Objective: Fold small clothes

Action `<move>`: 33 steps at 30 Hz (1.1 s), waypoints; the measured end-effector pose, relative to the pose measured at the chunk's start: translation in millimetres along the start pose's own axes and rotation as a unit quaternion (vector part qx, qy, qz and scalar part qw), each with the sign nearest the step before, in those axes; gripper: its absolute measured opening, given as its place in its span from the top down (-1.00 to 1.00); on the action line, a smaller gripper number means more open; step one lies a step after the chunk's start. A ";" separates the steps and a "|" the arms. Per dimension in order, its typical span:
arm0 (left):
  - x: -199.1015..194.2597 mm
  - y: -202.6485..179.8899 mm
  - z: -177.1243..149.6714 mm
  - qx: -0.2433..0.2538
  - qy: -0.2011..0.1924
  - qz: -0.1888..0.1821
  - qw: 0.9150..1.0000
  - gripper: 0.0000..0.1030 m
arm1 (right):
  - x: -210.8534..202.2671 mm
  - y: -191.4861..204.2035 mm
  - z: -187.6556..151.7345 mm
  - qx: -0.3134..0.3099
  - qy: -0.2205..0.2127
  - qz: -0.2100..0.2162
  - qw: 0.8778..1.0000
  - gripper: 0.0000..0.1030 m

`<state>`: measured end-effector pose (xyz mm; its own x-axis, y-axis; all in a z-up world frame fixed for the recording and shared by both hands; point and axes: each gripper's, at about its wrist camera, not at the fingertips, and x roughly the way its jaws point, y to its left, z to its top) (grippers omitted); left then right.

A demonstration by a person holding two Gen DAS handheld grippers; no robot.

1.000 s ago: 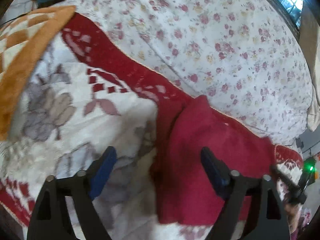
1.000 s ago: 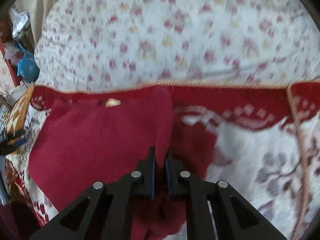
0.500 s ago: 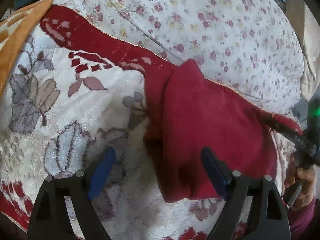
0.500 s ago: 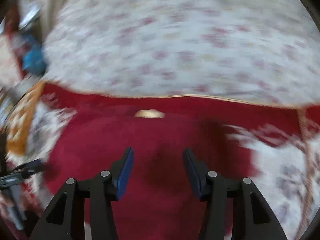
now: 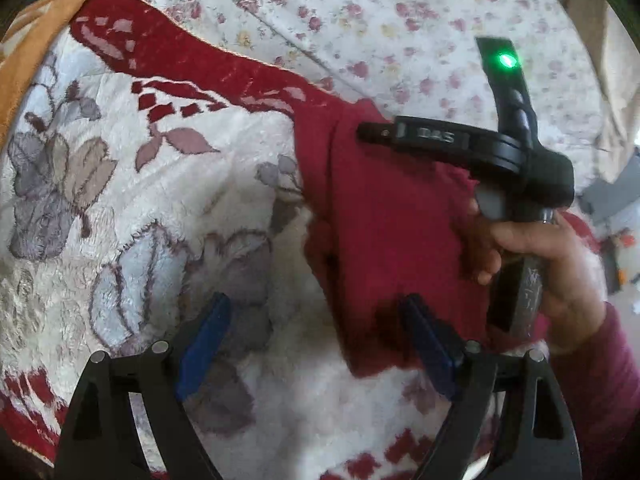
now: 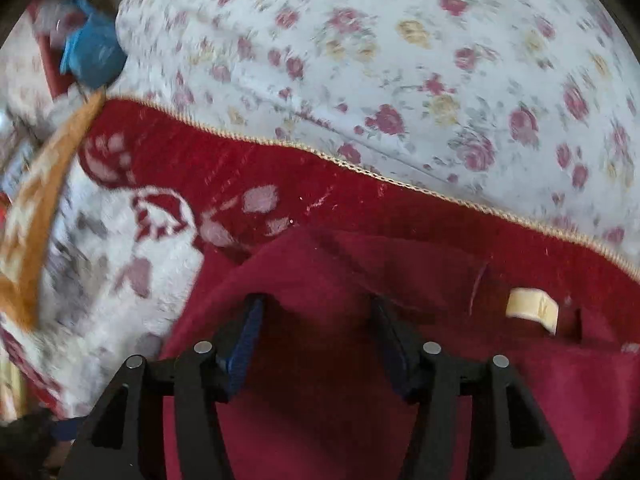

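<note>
A dark red garment (image 5: 392, 232) lies folded on a white and red floral blanket (image 5: 168, 208). My left gripper (image 5: 316, 320) is open, low over the blanket, with the garment's near left corner between its fingers. My right gripper (image 6: 316, 320) is open and presses down over the garment (image 6: 320, 380), whose cream label (image 6: 530, 308) shows at the right. In the left wrist view the right gripper's body (image 5: 500, 148) with a green light hovers over the garment's far right part, held by a hand.
A flowered white sheet (image 5: 400, 20) covers the bed beyond the blanket's red border (image 6: 280, 176). An orange checked cloth (image 5: 24, 60) lies at the far left. A blue object (image 6: 92, 52) sits off the bed's left corner.
My right gripper opened, let go of the garment's edge and moved left over the folded garment. My left gripper stayed open and shifted closer to the garment.
</note>
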<state>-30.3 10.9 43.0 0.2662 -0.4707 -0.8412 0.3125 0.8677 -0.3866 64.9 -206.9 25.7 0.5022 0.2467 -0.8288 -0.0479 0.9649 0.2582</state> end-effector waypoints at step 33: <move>-15.0 9.4 -31.0 0.046 0.003 -0.007 0.999 1.00 | -71.2 -13.3 -64.8 0.006 -0.008 0.040 0.999 -0.52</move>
<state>-59.7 31.0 40.2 0.2552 -0.4820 -0.8382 0.3993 0.8421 -0.3627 -26.2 -231.5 49.1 0.5103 0.3207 -0.7980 -0.0768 0.9412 0.3291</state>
